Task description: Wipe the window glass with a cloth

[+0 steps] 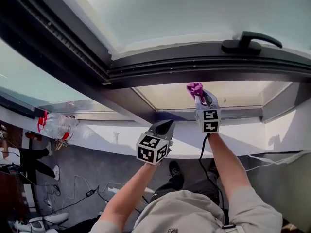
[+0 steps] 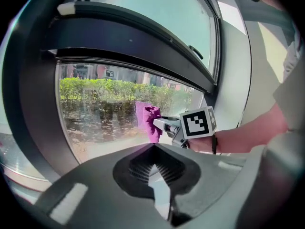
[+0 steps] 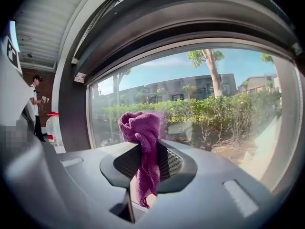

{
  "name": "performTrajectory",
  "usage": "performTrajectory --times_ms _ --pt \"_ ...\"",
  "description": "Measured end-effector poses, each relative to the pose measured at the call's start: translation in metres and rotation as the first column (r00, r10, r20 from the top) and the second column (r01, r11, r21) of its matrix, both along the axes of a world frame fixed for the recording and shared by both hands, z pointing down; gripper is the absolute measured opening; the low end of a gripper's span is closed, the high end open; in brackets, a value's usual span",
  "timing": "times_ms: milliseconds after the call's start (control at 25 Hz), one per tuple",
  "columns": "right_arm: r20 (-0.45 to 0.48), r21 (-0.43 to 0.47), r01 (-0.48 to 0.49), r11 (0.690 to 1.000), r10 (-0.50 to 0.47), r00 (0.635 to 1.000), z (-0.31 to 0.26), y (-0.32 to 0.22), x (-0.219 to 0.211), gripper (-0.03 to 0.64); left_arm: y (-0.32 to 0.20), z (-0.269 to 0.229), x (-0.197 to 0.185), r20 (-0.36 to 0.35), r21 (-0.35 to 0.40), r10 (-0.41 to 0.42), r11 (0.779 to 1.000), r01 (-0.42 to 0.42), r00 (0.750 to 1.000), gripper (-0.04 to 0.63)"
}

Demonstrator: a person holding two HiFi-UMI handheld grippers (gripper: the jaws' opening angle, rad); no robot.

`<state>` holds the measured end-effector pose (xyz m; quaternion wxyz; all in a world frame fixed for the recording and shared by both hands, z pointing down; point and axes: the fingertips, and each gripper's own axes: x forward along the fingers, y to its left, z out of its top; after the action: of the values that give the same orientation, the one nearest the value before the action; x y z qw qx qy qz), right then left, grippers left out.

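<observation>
My right gripper [image 1: 199, 95] is shut on a bunched purple cloth [image 1: 195, 87], held up against the lower window pane [image 1: 243, 93]. In the right gripper view the cloth [image 3: 141, 128] bulges out above the jaws of the right gripper [image 3: 143, 149], just in front of the glass [image 3: 214, 104]. The left gripper [image 1: 164, 126] hangs lower and to the left, over the white sill, shut with nothing in it. From the left gripper view, the left gripper [image 2: 153, 150] points at the pane [image 2: 100, 109], and the cloth [image 2: 150, 123] and right gripper [image 2: 164, 124] show at the glass.
A dark frame bar [image 1: 204, 64] with a black handle [image 1: 250, 40] runs above the lower pane. A plastic bottle with a red cap [image 1: 56, 125] stands on the white sill [image 1: 243, 147] at the left. Cables lie on the floor below. A person [image 3: 35, 104] stands far off.
</observation>
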<state>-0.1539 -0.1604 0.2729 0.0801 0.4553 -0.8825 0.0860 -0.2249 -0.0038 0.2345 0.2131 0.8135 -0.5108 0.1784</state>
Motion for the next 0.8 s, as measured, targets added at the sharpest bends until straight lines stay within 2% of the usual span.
performTrajectory --times_ms 240,440,640,800 --pt "-0.027 0.001 -0.11 0.994 0.11 0.994 0.001 -0.025 0.126 0.101 -0.03 0.004 0.099 -0.02 -0.01 0.105 0.994 -0.105 0.994 0.002" --pt "-0.062 -0.015 -0.186 0.983 0.184 0.981 0.009 -0.043 0.225 0.103 -0.055 0.01 0.185 -0.039 -0.021 0.196 0.98 -0.197 0.98 0.002" --pt "-0.06 -0.014 -0.236 0.972 0.235 0.97 0.013 -0.062 0.296 0.103 -0.079 0.018 0.244 -0.046 -0.025 0.24 0.97 -0.242 0.97 0.002" --pt "-0.038 -0.027 -0.317 0.948 0.316 0.948 0.014 -0.072 0.357 0.101 -0.089 0.026 0.285 -0.058 -0.042 0.278 0.959 -0.281 0.959 0.002"
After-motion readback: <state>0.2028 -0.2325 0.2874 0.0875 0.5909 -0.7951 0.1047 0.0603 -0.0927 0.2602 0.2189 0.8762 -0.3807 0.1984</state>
